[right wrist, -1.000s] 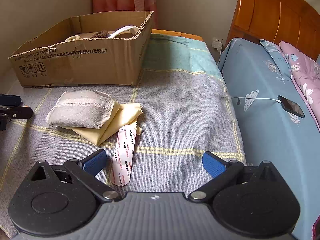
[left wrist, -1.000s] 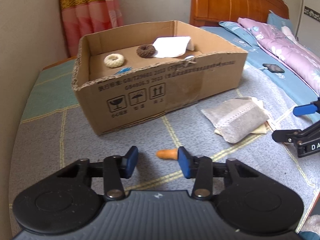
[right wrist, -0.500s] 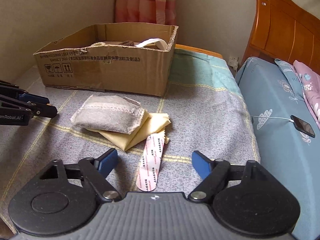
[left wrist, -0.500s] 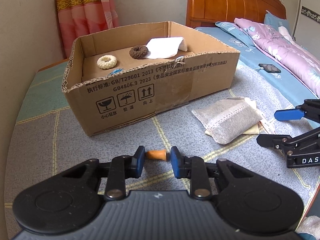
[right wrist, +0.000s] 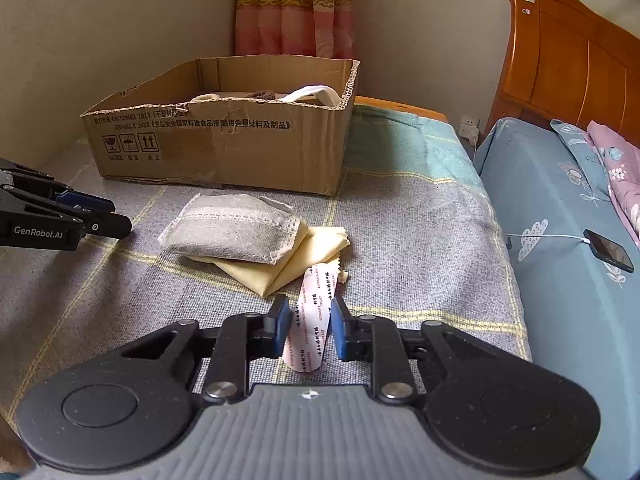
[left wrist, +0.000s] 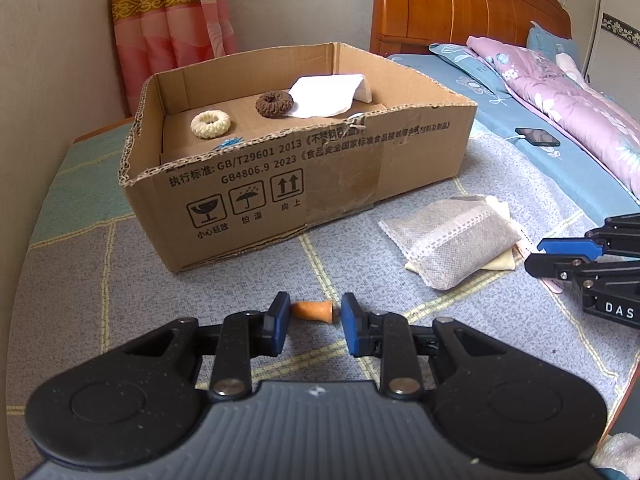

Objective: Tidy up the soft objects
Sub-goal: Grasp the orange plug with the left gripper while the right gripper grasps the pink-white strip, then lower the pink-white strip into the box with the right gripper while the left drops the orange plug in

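Observation:
My left gripper (left wrist: 313, 320) is shut on a small orange earplug (left wrist: 313, 310), its blue pads at both ends, low over the grey blanket. My right gripper (right wrist: 308, 322) has closed its pads against a white-and-pink plaster strip (right wrist: 314, 312) lying on the blanket. A grey fabric pouch (right wrist: 232, 232) rests on a folded yellow cloth (right wrist: 304, 252) just beyond; the pouch also shows in the left wrist view (left wrist: 452, 240). The open cardboard box (left wrist: 304, 184) holds a cream ring (left wrist: 210, 123), a brown ring (left wrist: 274, 103) and a white cloth (left wrist: 324, 96).
A phone on a cable (right wrist: 608, 250) lies on the blue bed to the right. A wooden headboard (left wrist: 460, 12) and pink curtain (right wrist: 292, 8) stand behind. The wall runs along the left of the blanket (left wrist: 72, 280).
My left gripper closed onto the orange earplug. My right gripper moved forward over the plaster strip and narrowed from wide open to pads against the strip.

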Demonstrator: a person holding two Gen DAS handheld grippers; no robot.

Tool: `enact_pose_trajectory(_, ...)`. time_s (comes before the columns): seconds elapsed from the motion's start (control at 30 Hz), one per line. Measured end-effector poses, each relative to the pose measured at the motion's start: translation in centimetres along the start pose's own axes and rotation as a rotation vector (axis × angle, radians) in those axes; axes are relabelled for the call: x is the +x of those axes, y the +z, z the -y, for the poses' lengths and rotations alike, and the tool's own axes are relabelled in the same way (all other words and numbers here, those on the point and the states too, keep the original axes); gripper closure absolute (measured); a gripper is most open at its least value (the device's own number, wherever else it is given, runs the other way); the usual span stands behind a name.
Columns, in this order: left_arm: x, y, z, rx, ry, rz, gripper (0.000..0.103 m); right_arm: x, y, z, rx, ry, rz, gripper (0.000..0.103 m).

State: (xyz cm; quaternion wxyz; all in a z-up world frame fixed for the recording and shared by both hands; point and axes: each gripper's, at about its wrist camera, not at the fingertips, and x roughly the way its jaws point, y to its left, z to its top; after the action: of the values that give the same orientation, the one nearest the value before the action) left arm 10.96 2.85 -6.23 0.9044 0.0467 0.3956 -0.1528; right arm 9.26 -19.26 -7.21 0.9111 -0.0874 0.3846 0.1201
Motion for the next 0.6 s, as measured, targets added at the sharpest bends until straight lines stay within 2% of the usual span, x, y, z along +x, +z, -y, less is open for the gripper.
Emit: enact_pose_trajectory(0.6,-1.9,0.4,0.6,0.053,-0.029,0.004,0.081,-1.8,0.5,-0.3,-0.055,-0.016,0.028,0.082)
